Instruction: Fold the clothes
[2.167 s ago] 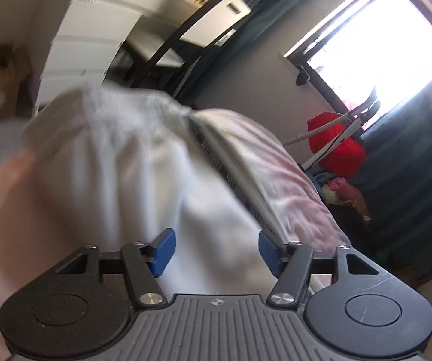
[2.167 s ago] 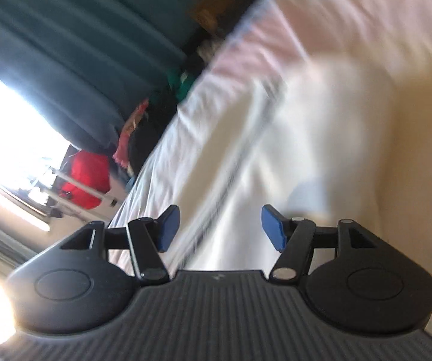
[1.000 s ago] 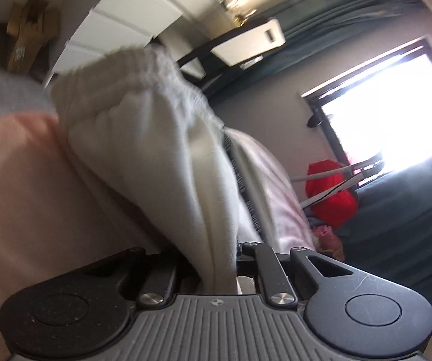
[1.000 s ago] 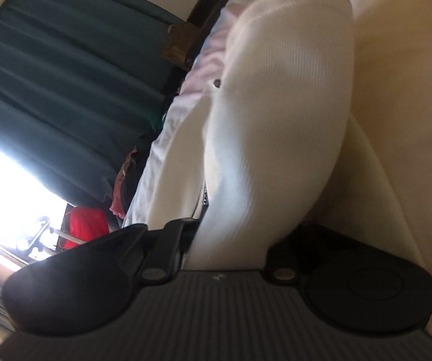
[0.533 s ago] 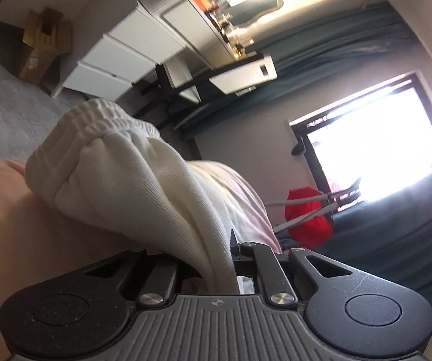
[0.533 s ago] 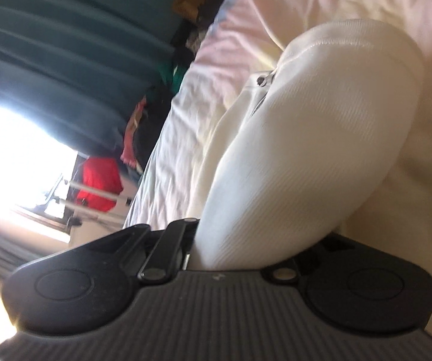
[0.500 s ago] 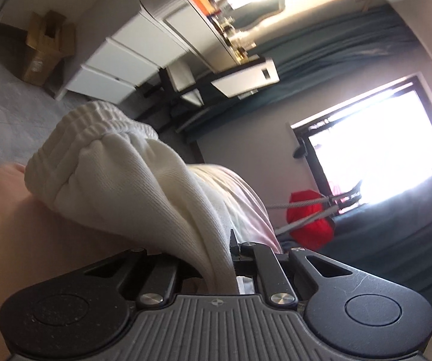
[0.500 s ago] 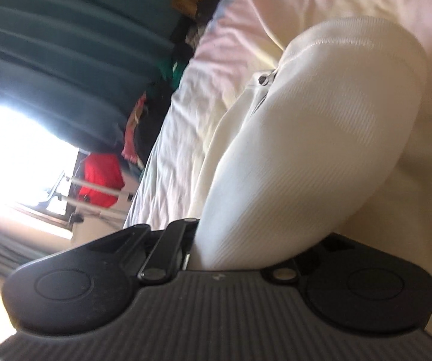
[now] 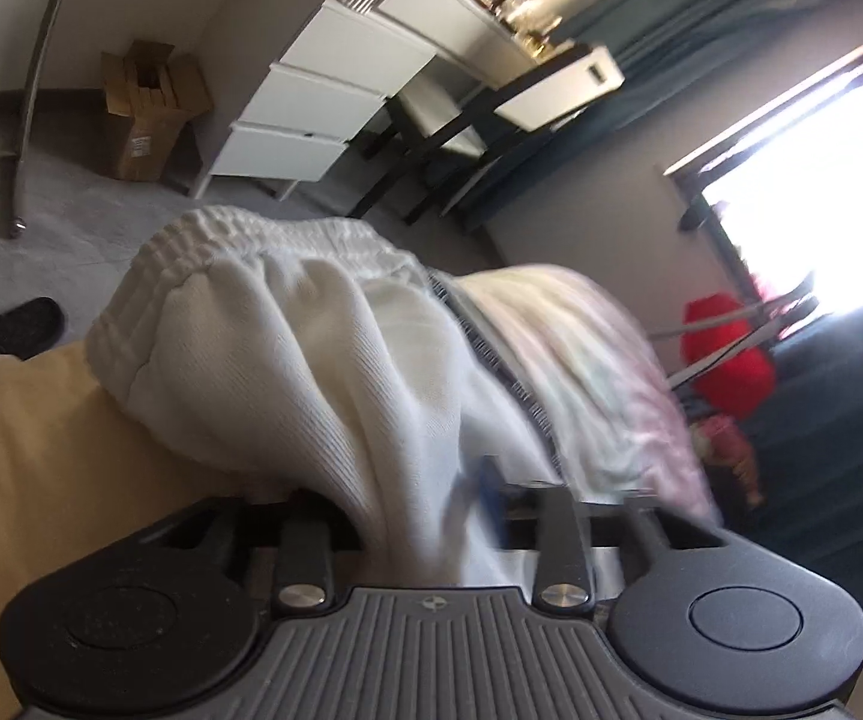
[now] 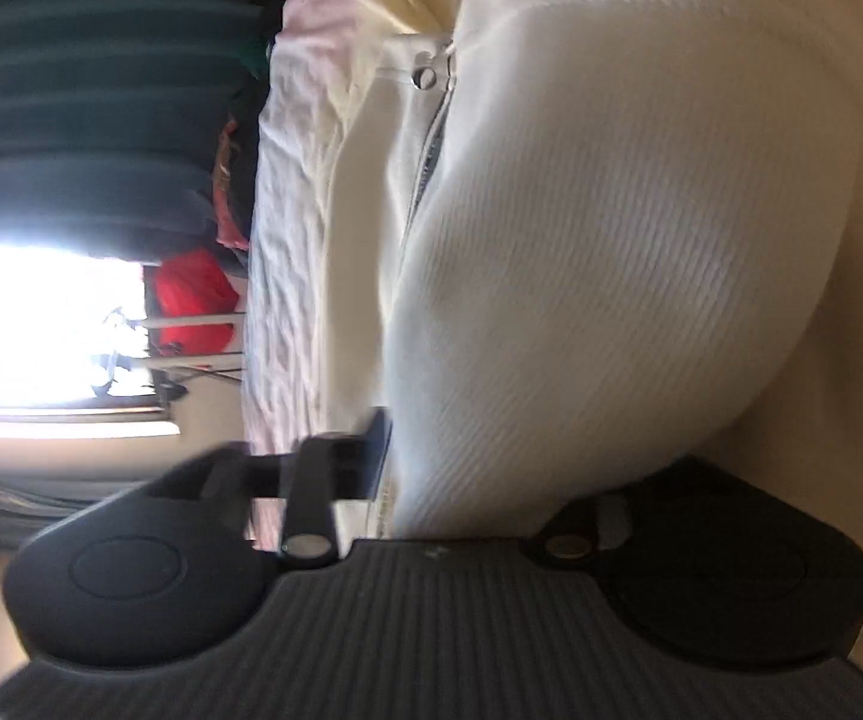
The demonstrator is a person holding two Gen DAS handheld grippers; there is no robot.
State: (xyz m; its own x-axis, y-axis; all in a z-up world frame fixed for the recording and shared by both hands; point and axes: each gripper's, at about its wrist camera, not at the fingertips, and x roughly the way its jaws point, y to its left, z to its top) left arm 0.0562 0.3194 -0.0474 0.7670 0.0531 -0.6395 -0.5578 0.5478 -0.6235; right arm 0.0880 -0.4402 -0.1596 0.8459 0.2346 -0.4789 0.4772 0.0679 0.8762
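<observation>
The white top (image 9: 323, 360) is lying bunched on the bed (image 9: 587, 348). The left hand-held gripper (image 9: 425, 516) has cloth between its fingers, which are standing a bit apart, maybe letting go. The right hand-held gripper (image 10: 491, 468) is looking the same, one finger hidden by cloth. Drawers (image 9: 311, 114) and a box (image 9: 143, 114) are sitting far off, not blocking anything.

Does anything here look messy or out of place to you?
Yes. The white garment is bunched into a puffy lump on the bed rather than lying flat, with its gathered elastic edge sticking up. A lone dark shoe also lies on the floor beside the bed.
</observation>
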